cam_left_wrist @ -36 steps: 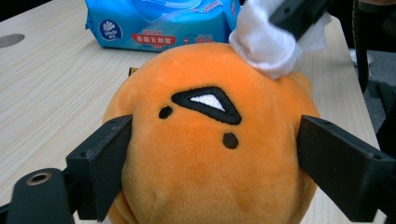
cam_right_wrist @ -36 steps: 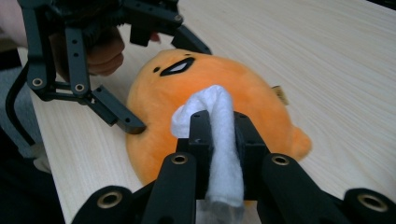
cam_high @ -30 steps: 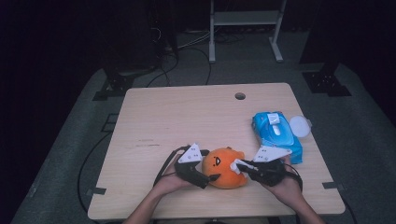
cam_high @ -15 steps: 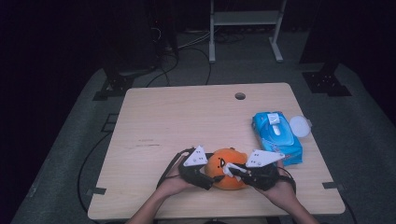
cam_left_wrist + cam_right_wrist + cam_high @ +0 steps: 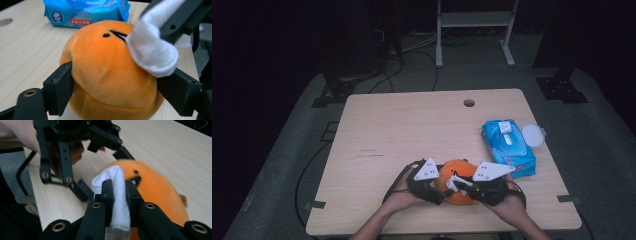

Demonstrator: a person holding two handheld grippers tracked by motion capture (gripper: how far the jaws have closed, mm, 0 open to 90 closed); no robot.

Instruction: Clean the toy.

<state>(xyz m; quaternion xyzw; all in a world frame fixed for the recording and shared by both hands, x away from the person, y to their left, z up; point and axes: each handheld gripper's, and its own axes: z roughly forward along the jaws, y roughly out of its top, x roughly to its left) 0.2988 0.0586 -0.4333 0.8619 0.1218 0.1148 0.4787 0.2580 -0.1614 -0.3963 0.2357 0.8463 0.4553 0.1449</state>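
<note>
The orange plush ball (image 5: 457, 181) sits at the table's (image 5: 412, 130) 6 o'clock edge, blue wet-wipe pack (image 5: 508, 146) off at its 2 o'clock. The left gripper (image 5: 113, 82) has just been closing, its jaws now squeezing the plush's sides. The right gripper (image 5: 117, 188) is clamped tight on a folded white wipe (image 5: 117, 195), pressed against the plush's face. Best bet: keep the left hold steady so the toy doesn't roll, and wipe in short light strokes.
</note>
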